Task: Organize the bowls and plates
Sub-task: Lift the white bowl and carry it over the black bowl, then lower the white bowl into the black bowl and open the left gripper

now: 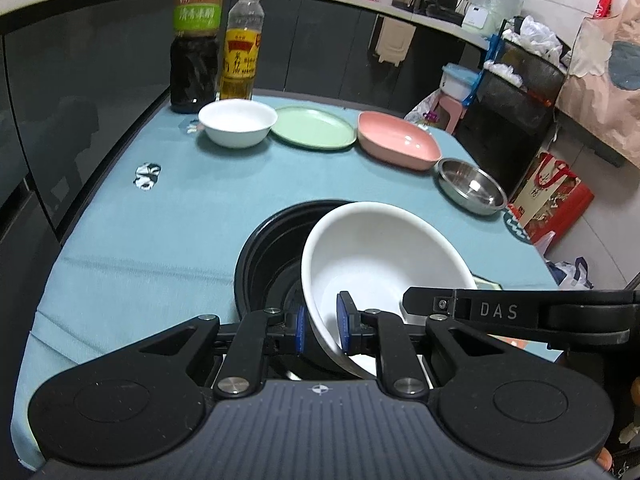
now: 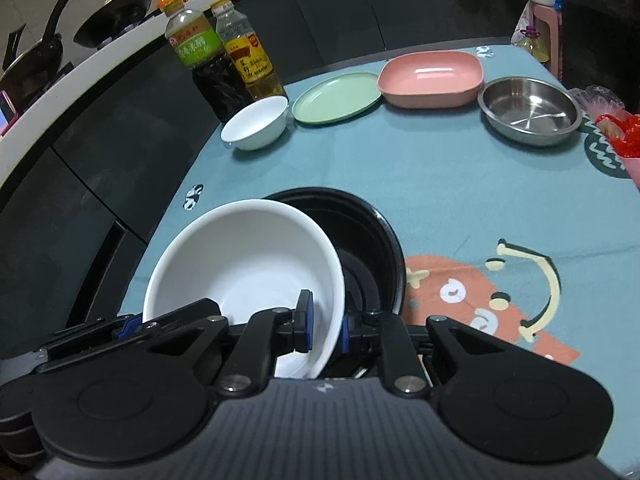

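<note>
Together my left gripper and right gripper clamp the white bowl's rim, tilting it to nest in the black bowl near the table's front edge.

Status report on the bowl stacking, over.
Left gripper and right gripper both shut on large white bowl rim. Bowl tilted over black bowl. Nothing in the way.

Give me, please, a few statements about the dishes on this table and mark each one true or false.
1. Both grippers clamp the rim of the large white bowl. True.
2. The large white bowl sits level inside the black pot. False: it is tilted, partly over the pot.
3. The green plate lies between the small white bowl and the pink dish. True.
4. The steel bowl holds food. False: it looks empty.
</note>
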The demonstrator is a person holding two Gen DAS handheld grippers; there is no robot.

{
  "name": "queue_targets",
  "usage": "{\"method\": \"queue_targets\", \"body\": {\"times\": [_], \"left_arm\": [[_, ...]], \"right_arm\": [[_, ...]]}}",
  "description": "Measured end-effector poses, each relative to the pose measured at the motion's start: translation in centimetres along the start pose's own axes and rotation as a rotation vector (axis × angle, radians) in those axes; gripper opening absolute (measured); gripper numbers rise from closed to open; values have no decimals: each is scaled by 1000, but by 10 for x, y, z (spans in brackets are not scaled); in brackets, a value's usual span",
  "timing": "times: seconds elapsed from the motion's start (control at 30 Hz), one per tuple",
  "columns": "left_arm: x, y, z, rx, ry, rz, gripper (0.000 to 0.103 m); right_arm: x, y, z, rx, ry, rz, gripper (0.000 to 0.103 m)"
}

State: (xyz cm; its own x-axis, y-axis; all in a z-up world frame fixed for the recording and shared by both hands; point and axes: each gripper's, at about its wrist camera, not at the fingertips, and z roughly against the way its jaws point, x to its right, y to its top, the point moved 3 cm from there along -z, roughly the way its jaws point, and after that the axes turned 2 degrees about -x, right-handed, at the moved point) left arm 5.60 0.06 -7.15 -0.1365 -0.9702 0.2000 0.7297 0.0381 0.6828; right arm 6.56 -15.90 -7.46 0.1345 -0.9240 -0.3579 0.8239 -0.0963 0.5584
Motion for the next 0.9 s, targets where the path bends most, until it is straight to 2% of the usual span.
{"method": "queue_targets", "body": {"times": [0.47, 0.7, 0.9], "left_arm": [[-6, -2, -17, -44, 5, 12, 15], [-9, -1, -14, -24, 18, 25, 15], [-10, 0, -12, -9, 28, 15, 15]], "right_arm": [[8, -1, -13, 3, -43, -2, 2], [7, 0, -13, 30, -61, 17, 2], [6, 1, -12, 41, -51, 27, 18]]}}
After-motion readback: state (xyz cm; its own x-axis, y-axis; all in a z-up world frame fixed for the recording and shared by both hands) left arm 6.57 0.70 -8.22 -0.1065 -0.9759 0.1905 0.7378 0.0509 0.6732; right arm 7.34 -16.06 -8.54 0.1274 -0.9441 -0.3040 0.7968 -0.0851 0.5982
